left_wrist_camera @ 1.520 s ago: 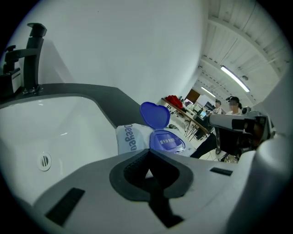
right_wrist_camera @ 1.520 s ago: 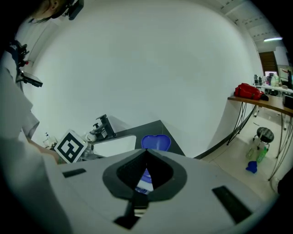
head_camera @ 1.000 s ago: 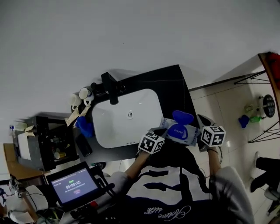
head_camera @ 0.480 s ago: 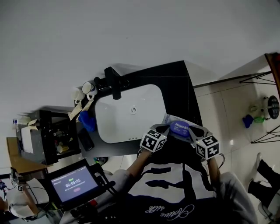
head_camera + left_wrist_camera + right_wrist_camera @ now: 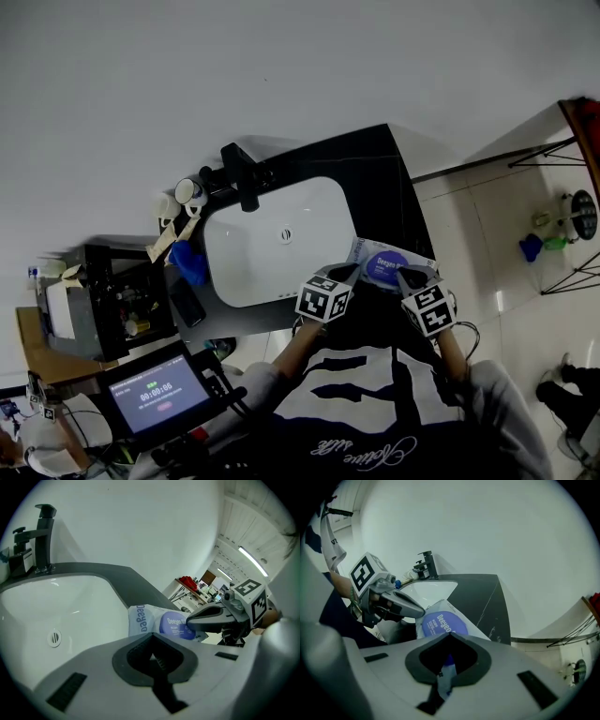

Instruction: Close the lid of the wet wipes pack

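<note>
Head view: the left gripper (image 5: pixel 349 274) and right gripper (image 5: pixel 405 277) hold the wet wipes pack (image 5: pixel 361 251) between them, with its blue lid (image 5: pixel 387 265) lying down. Left gripper view: jaws closed on the pack's edge just ahead. Right gripper view: jaws pinch film. Held unsupported, the soft pack may buckle, leaving the lid unlatched.

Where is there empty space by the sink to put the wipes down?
The black counter right of the white basin, behind the wet wipes pack, is bare. The basin is empty too. The left is crowded: cups and a blue thing sit by the faucet.
</note>
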Demonstrator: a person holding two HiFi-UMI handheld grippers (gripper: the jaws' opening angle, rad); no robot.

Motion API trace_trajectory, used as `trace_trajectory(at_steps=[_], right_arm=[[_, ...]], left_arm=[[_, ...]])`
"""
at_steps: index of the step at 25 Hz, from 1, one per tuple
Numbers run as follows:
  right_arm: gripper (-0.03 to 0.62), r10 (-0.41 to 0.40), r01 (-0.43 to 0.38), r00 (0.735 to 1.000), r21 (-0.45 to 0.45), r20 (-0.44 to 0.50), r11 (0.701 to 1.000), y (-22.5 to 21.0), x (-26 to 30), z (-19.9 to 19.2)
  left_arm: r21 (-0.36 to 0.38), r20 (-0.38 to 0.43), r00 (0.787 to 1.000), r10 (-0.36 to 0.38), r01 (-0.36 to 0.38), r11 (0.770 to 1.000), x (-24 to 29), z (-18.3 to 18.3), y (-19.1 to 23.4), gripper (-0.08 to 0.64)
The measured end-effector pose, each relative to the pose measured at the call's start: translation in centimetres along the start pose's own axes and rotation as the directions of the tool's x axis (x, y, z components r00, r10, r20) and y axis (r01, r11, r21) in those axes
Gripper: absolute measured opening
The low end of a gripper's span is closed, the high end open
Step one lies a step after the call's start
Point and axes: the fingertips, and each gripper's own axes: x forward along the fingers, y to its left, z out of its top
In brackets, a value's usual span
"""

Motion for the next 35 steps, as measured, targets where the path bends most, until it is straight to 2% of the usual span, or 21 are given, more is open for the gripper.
trace_trajectory(at_steps=[10, 13, 17, 21, 25, 31, 35], right_arm=[[-0.002, -0.113, 0.113, 0.994, 0.022, 0.0, 0.993, 0.3, -0.9, 0.2], [-0.002, -0.142, 0.139, 0.989, 0.075, 0.031, 0.987, 0.3, -1.1, 0.5], [-0.002, -0.232, 0.208, 0.965, 0.182, 0.12, 0.961, 0.2, -2.7, 0.1], [-0.002, -0.257, 0.173, 0.937, 0.324, 0.237, 0.93, 2.9, -4.7, 0.7], [-0.002, -0.287, 0.128, 0.902, 0.435, 0.323, 0.891, 6.4, -7.3, 0.7], [-0.002, -0.31, 0.12, 0.874, 0.45, 0.375, 0.885, 10.6, -10.9, 0.0], [-0.002, -0.314, 0.115, 0.86, 0.446, 0.402, 0.888, 12.2, -12.8, -0.9]], left_arm=[[0.06, 0.051, 0.998, -0.046, 0.043, 0.997, -3.4, 0.6, -1.4, 0.0], [0.064, 0.083, 0.995, -0.056, 0.051, 0.997, -4.8, 1.0, -1.4, 0.0], [0.079, 0.15, 0.983, -0.102, 0.091, 0.993, -6.8, 2.0, -2.8, 0.0], [0.093, 0.208, 0.964, -0.165, 0.149, 0.985, -9.0, 2.1, -4.2, 0.0], [0.108, 0.219, 0.946, -0.239, 0.22, 0.969, -10.7, 0.8, -6.2, 0.0], [0.153, 0.193, 0.93, -0.314, 0.287, 0.946, -12.2, -2.0, -9.7, 0.0], [0.182, 0.192, 0.924, -0.331, 0.298, 0.937, -13.1, -3.4, -11.9, 0.0]])
